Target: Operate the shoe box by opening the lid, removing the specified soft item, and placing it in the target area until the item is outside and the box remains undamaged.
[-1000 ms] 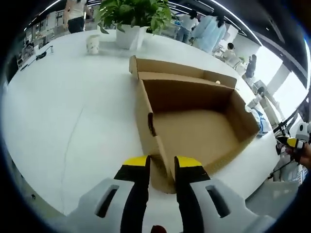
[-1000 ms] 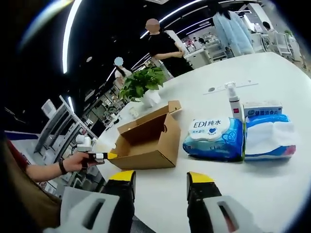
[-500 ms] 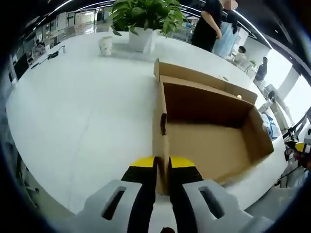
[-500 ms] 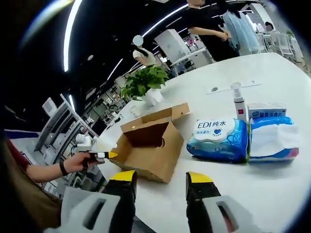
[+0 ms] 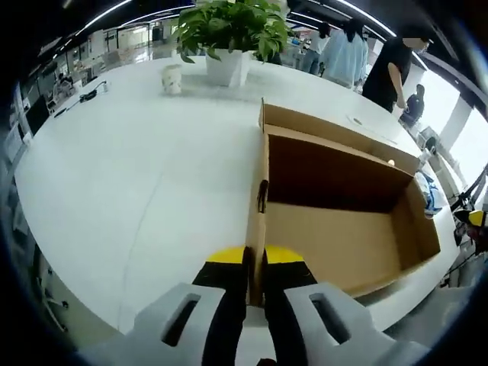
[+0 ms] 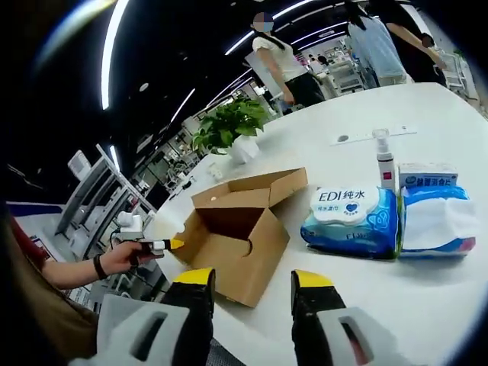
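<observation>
The brown cardboard shoe box [image 5: 335,229] stands open on the white table, its lid flap [image 5: 335,130] folded back on the far side. Inside I see bare cardboard. My left gripper [image 5: 255,261] is shut on the box's near end wall, one yellow-tipped finger on each side of it. In the right gripper view the same box [image 6: 236,232] sits left of centre, with the left gripper [image 6: 156,245] in a hand at its left end. My right gripper [image 6: 255,278] hovers open in front of the box, holding nothing. A soft blue wipes pack [image 6: 351,221] lies on the table right of the box.
A second blue-and-white pack [image 6: 436,221], a small carton [image 6: 427,174] and a spray bottle [image 6: 383,156] lie by the wipes. A potted plant [image 5: 229,34] and a paper cup [image 5: 173,77] stand at the far side. The table edge [image 5: 91,313] runs close on the left. People walk behind.
The left gripper has shut on the box's end wall. The box has turned on the table, with one corner now swung towards the right gripper. The right gripper stayed open and in place.
</observation>
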Demonstrator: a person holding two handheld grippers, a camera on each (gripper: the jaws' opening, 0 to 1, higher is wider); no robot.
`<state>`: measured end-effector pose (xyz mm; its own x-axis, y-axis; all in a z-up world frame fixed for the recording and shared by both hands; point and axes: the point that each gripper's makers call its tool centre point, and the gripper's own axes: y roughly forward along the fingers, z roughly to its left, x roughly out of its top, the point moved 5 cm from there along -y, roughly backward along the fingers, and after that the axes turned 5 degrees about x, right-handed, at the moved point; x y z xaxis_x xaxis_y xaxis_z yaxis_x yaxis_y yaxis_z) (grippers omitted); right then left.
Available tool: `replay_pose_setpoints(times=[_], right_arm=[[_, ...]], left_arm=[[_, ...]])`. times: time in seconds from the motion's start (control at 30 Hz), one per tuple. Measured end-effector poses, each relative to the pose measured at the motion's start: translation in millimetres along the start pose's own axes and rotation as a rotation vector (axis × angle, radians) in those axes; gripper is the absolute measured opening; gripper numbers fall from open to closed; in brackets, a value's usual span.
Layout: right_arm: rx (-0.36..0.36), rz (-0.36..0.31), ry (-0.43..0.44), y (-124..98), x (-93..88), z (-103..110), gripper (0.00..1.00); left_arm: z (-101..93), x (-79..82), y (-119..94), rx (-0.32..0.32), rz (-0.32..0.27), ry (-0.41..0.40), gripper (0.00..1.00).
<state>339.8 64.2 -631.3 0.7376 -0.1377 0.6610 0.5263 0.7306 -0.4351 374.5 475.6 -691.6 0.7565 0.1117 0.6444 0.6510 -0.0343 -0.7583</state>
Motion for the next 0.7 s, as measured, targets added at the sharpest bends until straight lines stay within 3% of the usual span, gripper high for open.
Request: replay_pose_setpoints(times=[0.23,0.7], right_arm=[[0.003,-0.004,0.0,14.3,18.7,0.1,0.35],[0.024,-0.01,-0.022,66.4,73.2,6.2,0.35]], left_arm=[[1.7,-1.7,-0.5,-0.012,0.001,0.001,0.05],[2.2,-2.1,0.1,-0.024,-0.002,0.006,0.06]])
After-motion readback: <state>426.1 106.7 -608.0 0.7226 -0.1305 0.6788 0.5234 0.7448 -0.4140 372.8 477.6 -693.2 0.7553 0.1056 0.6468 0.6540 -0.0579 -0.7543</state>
